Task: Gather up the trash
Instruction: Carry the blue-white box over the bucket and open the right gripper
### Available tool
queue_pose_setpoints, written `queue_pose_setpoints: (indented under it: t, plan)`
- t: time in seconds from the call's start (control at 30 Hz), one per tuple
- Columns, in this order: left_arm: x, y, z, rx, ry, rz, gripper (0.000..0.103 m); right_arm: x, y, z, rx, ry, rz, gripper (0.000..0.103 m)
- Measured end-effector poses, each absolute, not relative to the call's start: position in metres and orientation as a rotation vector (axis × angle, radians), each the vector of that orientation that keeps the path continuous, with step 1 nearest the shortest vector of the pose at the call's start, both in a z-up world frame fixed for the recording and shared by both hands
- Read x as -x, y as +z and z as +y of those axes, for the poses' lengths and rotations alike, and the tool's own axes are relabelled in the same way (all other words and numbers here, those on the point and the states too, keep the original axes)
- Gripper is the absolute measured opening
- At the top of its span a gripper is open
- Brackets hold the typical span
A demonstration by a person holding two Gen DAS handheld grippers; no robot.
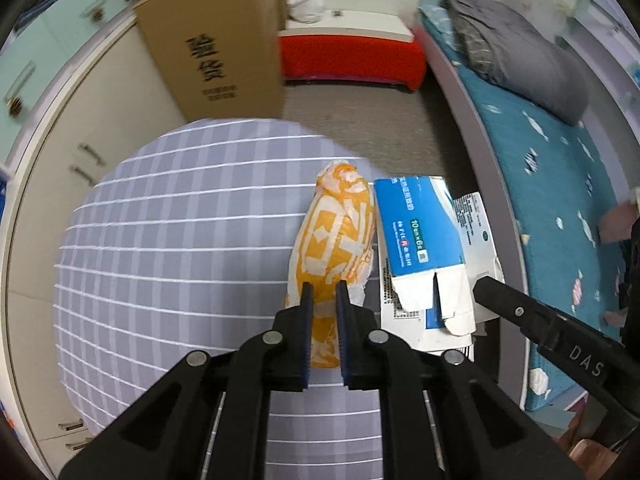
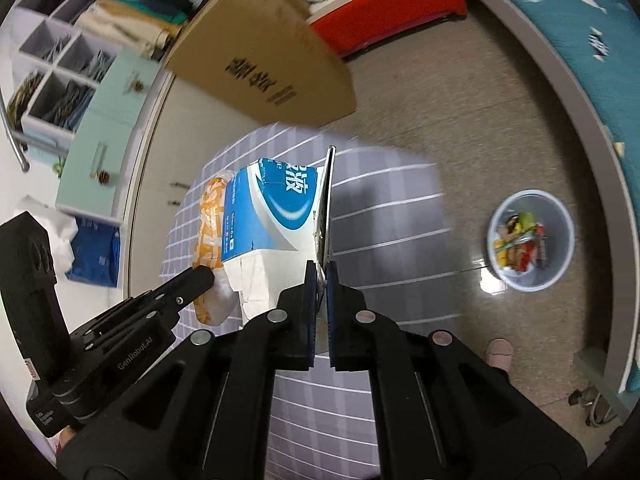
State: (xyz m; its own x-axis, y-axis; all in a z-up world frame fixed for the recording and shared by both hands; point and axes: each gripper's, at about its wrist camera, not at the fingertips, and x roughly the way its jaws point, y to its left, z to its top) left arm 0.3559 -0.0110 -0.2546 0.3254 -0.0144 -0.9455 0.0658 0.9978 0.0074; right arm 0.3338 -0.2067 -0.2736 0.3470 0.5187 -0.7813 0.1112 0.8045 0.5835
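Trash in two pieces, seen first from the left wrist: orange-and-white wrapper (image 1: 334, 240) straight ahead of the left hand-held gripper (image 1: 323, 292), its near end pinched between the nearly closed blue fingers (image 1: 306, 320). Just right of it, touching along one side, blue-and-white carton (image 1: 420, 236) with torn white flaps, resting over a printed sheet (image 1: 472, 220). Right hand-held gripper (image 1: 486, 286) reaching in from the lower right, tip at the carton's flaps. Both pieces at the right edge of the grey checked bench (image 1: 180, 240); wide open cloth to the left. Beyond the far edge, brown cardboard box (image 1: 212, 40) upright, bare floor (image 1: 360, 120) ahead, blue bed (image 1: 560, 208) close along the right.

From the right wrist: right hand-held gripper (image 2: 321, 276) almost fully closed, clamped on the thin edge of the carton (image 2: 272, 212), which stands edge-on ahead. Wrapper (image 2: 208, 232) just left of the carton and against it, left hand-held gripper (image 2: 202, 276) closed around its near end. Bench (image 2: 380, 208) edge ahead and to the right, then open floor (image 2: 460, 100). Well off to the right on the floor, white bin (image 2: 530, 240), partly filled with colourful wrappers (image 2: 520, 244). Slippered foot (image 2: 499, 354) low on the right.
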Motion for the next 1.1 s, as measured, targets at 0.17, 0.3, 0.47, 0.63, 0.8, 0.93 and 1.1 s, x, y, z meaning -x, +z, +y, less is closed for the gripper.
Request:
queue_pose_setpoints:
  t: [0.17,0.3,0.47,0.63,0.8,0.93,1.1]
  plan:
    - [-0.359,-0.252,-0.080,-0.077,-0.109,1.233,0.011,-0.325,-0.268,-0.269,-0.642,0.226,1.174,0.005]
    - [-0.361,-0.254,-0.125,-0.093,-0.149,1.240,0.011,-0.316,-0.266,-0.319,-0.667,0.171,1.152,0.005]
    - [-0.363,-0.261,-0.173,-0.106,-0.188,1.260,0.010,-0.302,-0.268,-0.376,-0.709,0.096,1.131,0.005]
    - [-0.365,-0.266,-0.204,-0.131,-0.192,1.269,0.011,-0.296,-0.275,-0.415,-0.748,0.059,1.126,0.005]
    - [-0.368,-0.269,-0.221,-0.147,-0.186,1.267,0.011,-0.295,-0.286,-0.432,-0.804,0.051,1.127,0.007]
    - [-0.369,-0.272,-0.228,-0.155,-0.179,1.278,0.011,-0.300,-0.298,-0.443,-0.846,0.038,1.140,0.059]
    - [-0.372,-0.275,-0.232,-0.166,-0.184,1.289,0.011,-0.301,-0.307,-0.449,-0.853,0.029,1.156,0.075]
